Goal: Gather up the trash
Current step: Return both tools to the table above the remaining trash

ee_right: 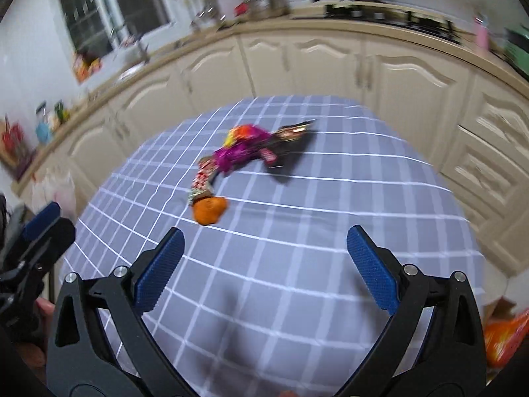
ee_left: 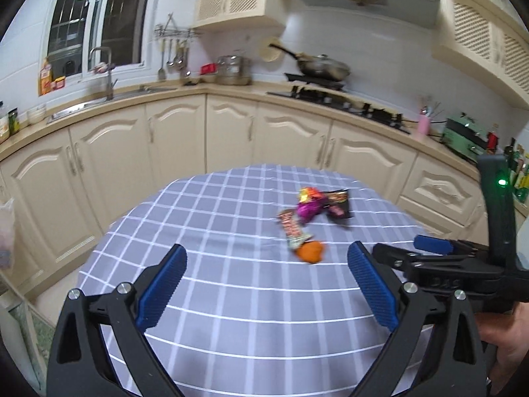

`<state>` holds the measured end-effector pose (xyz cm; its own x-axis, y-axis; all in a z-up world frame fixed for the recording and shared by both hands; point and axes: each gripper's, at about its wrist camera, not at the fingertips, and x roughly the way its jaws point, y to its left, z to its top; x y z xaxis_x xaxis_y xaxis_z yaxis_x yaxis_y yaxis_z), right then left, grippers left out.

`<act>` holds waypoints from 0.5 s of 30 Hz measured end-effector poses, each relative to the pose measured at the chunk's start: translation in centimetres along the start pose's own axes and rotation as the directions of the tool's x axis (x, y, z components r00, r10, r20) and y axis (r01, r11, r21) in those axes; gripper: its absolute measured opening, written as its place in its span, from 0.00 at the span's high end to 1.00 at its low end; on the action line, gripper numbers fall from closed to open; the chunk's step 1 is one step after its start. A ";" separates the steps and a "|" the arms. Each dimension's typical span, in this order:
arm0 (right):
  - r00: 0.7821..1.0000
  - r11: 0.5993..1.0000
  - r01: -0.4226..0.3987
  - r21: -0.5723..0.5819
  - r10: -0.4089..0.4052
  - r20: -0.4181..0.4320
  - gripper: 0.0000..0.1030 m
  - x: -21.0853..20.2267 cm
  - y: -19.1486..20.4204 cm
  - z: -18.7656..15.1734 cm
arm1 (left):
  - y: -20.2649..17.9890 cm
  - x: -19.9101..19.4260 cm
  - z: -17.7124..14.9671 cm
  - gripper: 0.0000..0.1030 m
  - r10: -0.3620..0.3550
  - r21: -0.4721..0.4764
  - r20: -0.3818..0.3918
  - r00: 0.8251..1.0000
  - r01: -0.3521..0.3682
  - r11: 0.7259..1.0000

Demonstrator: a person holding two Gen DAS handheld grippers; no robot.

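Trash is a small cluster mid-table on the blue-grey checked tablecloth (ee_left: 231,297): an orange peel piece (ee_left: 309,252), rounded and pebbly, touching the near end of a long red/white printed wrapper (ee_left: 293,228); past that a crumpled shiny magenta foil wrapper (ee_left: 309,208) with an orange/yellow bit on top, and a flat black snack packet (ee_left: 339,205) against its right side. All four lie flat on the cloth, chained end to end. Left gripper (ee_left: 267,261): jaws spread wide, nothing between them, ribbed blue pads (ee_left: 162,284) on black frames, held above the near part of the table, short of the peel. Right gripper (ee_right: 264,248): likewise wide open and empty, same blue textured pads, peel just ahead and left of centre. The left view is sharper: it shows cream panelled cabinets (ee_left: 185,132), a sink with a tap (ee_left: 107,76) under the window, a wok (ee_left: 322,67) on the hob, and the right gripper coming in from the right edge, green LED lit, with a hand (ee_left: 506,337) on its grip. The right view is motion-blurred; it adds the left gripper at the left edge, a pale plastic bag (ee_right: 58,188) beside the table's left, and an orange bag (ee_right: 502,340) low right.
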<state>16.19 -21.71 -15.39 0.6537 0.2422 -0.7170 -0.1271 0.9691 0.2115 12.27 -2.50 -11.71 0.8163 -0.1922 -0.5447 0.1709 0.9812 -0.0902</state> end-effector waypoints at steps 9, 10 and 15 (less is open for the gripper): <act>0.995 0.989 -0.003 -0.150 -0.012 -0.095 0.28 6.4 4.7 0.7 | 3.8 3.3 -0.6 0.07 0.030 -0.028 -0.064 0.997 -0.032 0.999; 0.995 0.986 0.006 -0.167 -0.022 -0.093 0.32 6.7 5.0 0.7 | 4.0 3.6 -0.5 0.07 0.031 -0.030 -0.070 0.997 -0.033 0.999; 0.996 0.978 0.012 -0.206 -0.029 -0.080 0.62 6.7 5.0 0.7 | 3.6 5.2 -0.3 0.07 0.036 -0.013 -0.093 0.995 -0.038 0.999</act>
<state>20.50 -15.22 -18.66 0.5950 0.2171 -0.7739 -0.2705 0.9608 0.0616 17.01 -0.01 -15.10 0.7670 -0.1538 -0.6230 0.1326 0.9879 -0.0807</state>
